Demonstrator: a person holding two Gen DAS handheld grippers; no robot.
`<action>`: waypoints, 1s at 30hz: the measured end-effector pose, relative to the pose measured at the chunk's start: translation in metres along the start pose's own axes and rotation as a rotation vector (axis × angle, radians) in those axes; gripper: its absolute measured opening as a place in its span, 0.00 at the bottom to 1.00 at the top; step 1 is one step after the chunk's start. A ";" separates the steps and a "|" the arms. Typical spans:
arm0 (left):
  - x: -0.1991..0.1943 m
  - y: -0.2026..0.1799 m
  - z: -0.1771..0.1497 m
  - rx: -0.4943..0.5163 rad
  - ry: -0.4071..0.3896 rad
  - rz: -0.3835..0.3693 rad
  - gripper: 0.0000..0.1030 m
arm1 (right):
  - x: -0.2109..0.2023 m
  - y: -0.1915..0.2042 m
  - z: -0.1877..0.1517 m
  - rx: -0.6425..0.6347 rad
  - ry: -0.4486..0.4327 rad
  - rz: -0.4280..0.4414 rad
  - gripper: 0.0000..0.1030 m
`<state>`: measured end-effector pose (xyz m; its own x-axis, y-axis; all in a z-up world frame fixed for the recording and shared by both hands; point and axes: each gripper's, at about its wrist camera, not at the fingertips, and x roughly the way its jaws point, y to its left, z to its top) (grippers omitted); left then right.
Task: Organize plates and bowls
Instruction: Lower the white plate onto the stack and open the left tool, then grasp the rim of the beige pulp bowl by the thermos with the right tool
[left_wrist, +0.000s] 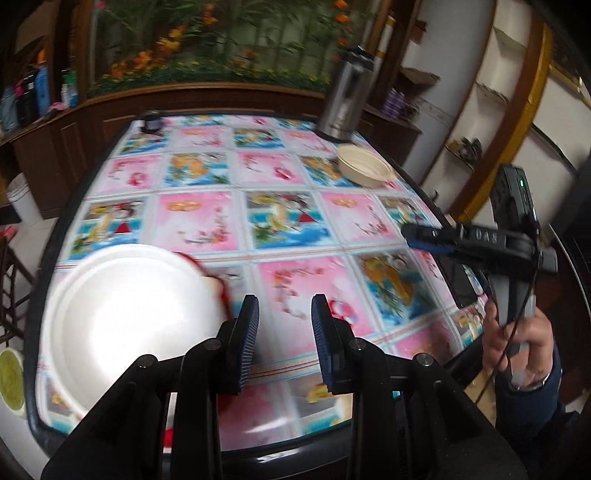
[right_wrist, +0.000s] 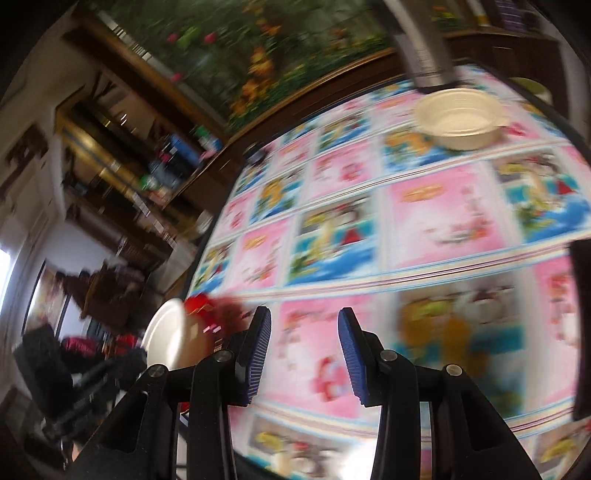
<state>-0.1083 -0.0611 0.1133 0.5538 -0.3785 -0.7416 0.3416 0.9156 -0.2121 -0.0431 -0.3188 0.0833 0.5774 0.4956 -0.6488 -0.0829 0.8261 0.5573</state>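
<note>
Blue-padded fingers of the left gripper (left_wrist: 282, 332) hang apart over the tablecloth (left_wrist: 295, 229), nothing between them. Left view alone shows the whole white plate (left_wrist: 136, 314) at 9 o'clock of those fingers, something red at its far rim, and the right gripper (left_wrist: 417, 236) at 3 o'clock, held by a hand (left_wrist: 524, 343). In the right view the right gripper (right_wrist: 304, 350) is released and empty, and the plate (right_wrist: 166, 339) is only a sliver at 9 o'clock. A cream bowl (right_wrist: 460, 118) sits at 1 o'clock near the far table edge, beside a steel flask (left_wrist: 345, 99).
</note>
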 end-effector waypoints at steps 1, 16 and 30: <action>0.010 -0.009 0.000 0.013 0.018 -0.020 0.32 | -0.004 -0.011 0.002 0.019 -0.013 -0.010 0.40; 0.142 -0.054 -0.005 0.047 0.098 -0.019 0.40 | -0.004 -0.085 0.027 0.163 -0.144 -0.079 0.40; 0.158 -0.038 0.012 -0.021 -0.003 0.098 0.65 | 0.021 -0.150 0.099 0.363 -0.334 -0.168 0.40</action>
<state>-0.0243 -0.1571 0.0121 0.5862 -0.2875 -0.7575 0.2699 0.9508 -0.1520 0.0617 -0.4594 0.0372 0.7911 0.2028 -0.5770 0.2858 0.7115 0.6419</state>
